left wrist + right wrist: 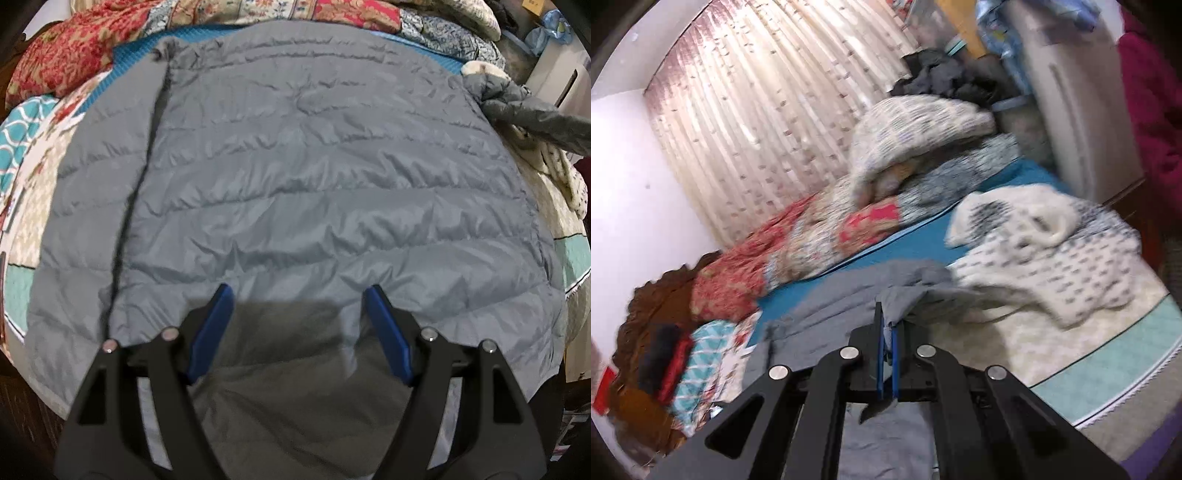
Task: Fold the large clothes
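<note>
A large grey quilted jacket (pixel 295 184) lies spread flat on the bed and fills most of the left wrist view. My left gripper (pixel 299 295) hovers open just above its near hem, with its blue pads (pixel 218 325) wide apart and nothing between them. At the upper right, one grey sleeve (pixel 524 107) is raised and runs off toward the frame edge. In the right wrist view my right gripper (pixel 885 317) is shut on a bunched piece of the grey jacket (pixel 905 299). The cloth sticks out above the pads and hangs below them.
Red floral and patchwork quilts (pixel 74 48) are piled at the back of the bed over a teal sheet (pixel 916 236). A white knit garment with dark specks (pixel 1052 251) lies to the right of the jacket. A curtain (pixel 757 110) and a white cabinet (pixel 1071 92) stand behind.
</note>
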Action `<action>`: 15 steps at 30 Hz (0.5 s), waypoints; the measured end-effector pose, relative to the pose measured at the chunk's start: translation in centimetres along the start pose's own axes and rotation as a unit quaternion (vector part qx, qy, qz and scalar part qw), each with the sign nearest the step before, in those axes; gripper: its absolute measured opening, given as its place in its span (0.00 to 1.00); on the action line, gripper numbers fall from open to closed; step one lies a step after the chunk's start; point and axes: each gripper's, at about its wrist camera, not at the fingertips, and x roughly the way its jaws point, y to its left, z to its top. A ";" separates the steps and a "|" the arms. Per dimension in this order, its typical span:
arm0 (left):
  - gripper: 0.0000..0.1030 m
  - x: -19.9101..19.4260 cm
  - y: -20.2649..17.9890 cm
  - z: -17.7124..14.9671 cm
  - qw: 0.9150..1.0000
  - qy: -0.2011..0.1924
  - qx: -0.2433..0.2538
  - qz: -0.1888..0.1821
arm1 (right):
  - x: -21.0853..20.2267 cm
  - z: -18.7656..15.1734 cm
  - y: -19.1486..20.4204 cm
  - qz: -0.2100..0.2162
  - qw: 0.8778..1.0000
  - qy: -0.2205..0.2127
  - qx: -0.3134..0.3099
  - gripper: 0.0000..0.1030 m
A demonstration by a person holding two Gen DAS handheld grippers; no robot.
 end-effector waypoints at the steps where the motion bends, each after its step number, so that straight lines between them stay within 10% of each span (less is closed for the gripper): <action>1: 0.70 -0.1 -0.1 0.1 1.000 -0.002 0.001 0.001 | 0.4 -0.4 0.6 0.004 1.000 0.007 -0.010 0.00; 8: 0.70 -1.6 -1.2 0.4 1.000 -0.021 0.014 0.002 | 2.6 -1.0 2.2 0.005 0.999 0.032 -0.035 0.00; 15: 0.70 -1.9 -1.5 0.8 1.000 -0.020 0.018 0.015 | 0.8 8.9 4.3 0.022 0.995 -0.020 -0.096 0.00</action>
